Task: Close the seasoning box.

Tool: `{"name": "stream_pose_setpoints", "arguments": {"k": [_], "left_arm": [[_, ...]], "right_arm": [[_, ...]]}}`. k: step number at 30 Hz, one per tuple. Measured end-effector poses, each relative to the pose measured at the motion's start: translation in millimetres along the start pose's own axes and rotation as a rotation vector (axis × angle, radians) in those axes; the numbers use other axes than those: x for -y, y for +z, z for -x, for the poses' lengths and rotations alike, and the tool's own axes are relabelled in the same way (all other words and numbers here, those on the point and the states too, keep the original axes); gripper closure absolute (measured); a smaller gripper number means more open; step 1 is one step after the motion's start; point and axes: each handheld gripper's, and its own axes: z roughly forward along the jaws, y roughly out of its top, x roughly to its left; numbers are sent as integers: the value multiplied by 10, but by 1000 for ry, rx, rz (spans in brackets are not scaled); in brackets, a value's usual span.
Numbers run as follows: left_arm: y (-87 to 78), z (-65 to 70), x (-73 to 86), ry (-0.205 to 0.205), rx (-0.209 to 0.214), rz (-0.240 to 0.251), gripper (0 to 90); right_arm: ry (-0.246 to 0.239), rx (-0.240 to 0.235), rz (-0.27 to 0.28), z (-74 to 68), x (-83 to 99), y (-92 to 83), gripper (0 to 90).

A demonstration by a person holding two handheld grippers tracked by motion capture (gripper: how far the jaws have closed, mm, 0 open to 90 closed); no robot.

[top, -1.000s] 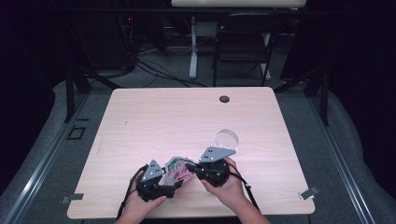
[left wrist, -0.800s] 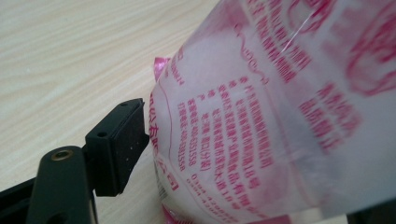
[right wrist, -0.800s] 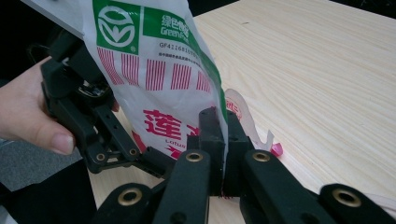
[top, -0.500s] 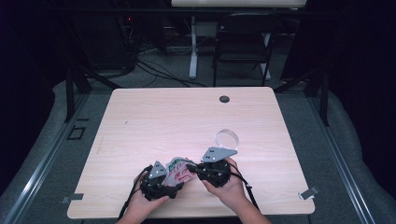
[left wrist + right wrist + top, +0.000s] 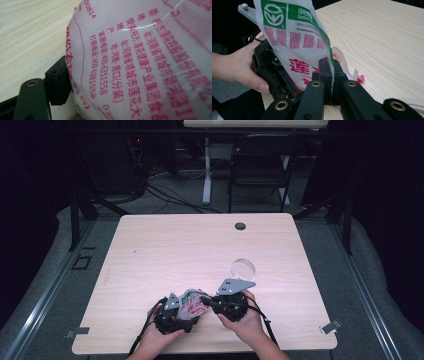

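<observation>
Gripping nothing that I can confirm, the left gripper (image 5: 176, 312) sits low at the near edge of the table (image 5: 165, 250), wrapped by the person's left hand (image 5: 162, 336). In its own view one black jaw rises at the lower left, set against the side of the plastic bag (image 5: 140, 62), whose white film with pink printed characters bulges close before the lens. The other jaw is hidden behind that film, so whether this claw is clenched on the bag or merely lying against it cannot be told.

Between the two tools the bag (image 5: 192, 302) stands up crumpled off the tabletop, near the front edge and a little left of centre (green band on top, red stripes and red lettering below, as the right gripper view shows).

To the right, the right gripper (image 5: 220, 303) is held by the right hand (image 5: 245, 322), its grey three-cornered plate facing up. In the right gripper view its two black jaws (image 5: 329, 75) stand pressed together with the bag's edge (image 5: 294, 37) pinched between the pads: a firm clench on thin film, no gap visible. The left hand's fingers (image 5: 249, 75) curl round the other tool just behind the bag.

Farther right and beyond, a clear round lid-like disc (image 5: 242, 268) lies on the wood, apart from both claws.
</observation>
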Motion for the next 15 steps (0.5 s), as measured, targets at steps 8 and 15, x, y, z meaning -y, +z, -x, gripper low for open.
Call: {"name": "stream_pose_setpoints", "arguments": {"k": [8, 15], "left_arm": [[28, 4, 13, 2, 3, 2, 243], [38, 20, 39, 39, -26, 22, 280]], "right_arm": [[-2, 3, -4, -3, 7, 0, 900], [-5, 5, -6, -11, 10, -4, 900]]}}
